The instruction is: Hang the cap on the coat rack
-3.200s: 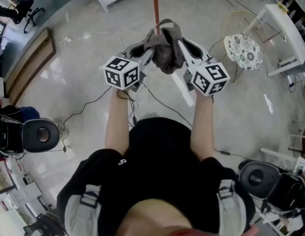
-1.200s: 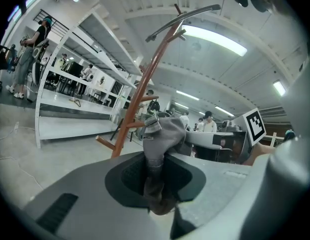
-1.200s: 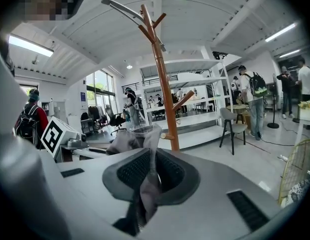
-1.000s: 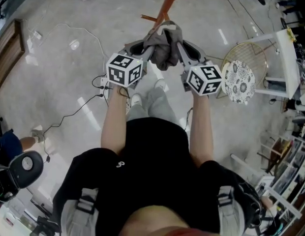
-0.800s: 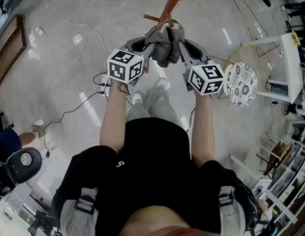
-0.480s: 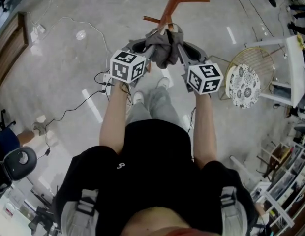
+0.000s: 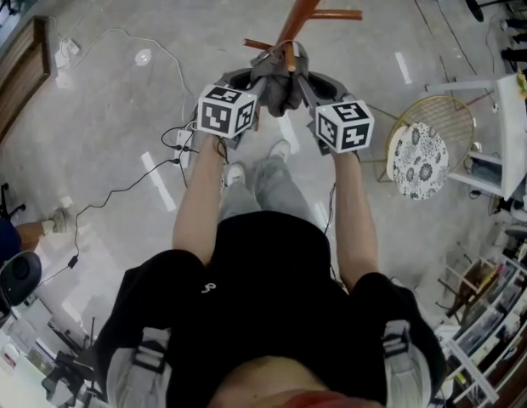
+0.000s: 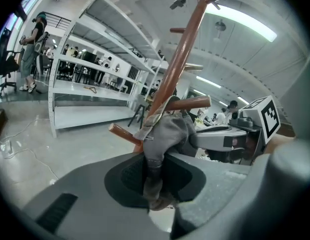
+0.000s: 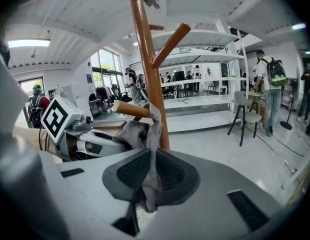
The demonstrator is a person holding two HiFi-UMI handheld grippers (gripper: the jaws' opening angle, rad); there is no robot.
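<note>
At the rack (image 7: 303, 3), the cap (image 7: 279, 85) hangs between both grippers, just beside a peg (image 9: 129, 109). The left gripper (image 8: 154, 184) and right gripper (image 9: 145, 180) each pinch a fold of its grey cloth. Their cubes (image 7: 227, 111) bear black-and-white square markers. Only the head view shows a patterned chair (image 7: 418, 160) and a floor cable (image 7: 119, 195); only the gripper views show shelving (image 8: 95, 84) and people.

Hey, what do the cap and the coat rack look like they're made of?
Cap: soft grey fabric, matte. It bunches and folds limply and shows a stitched edge. Probably cotton, though the fibre can't be told.
Coat rack: likely wood with a smooth reddish-brown finish. It has a round pole and dowel-like pegs with paler cut ends, and a slight sheen.
</note>
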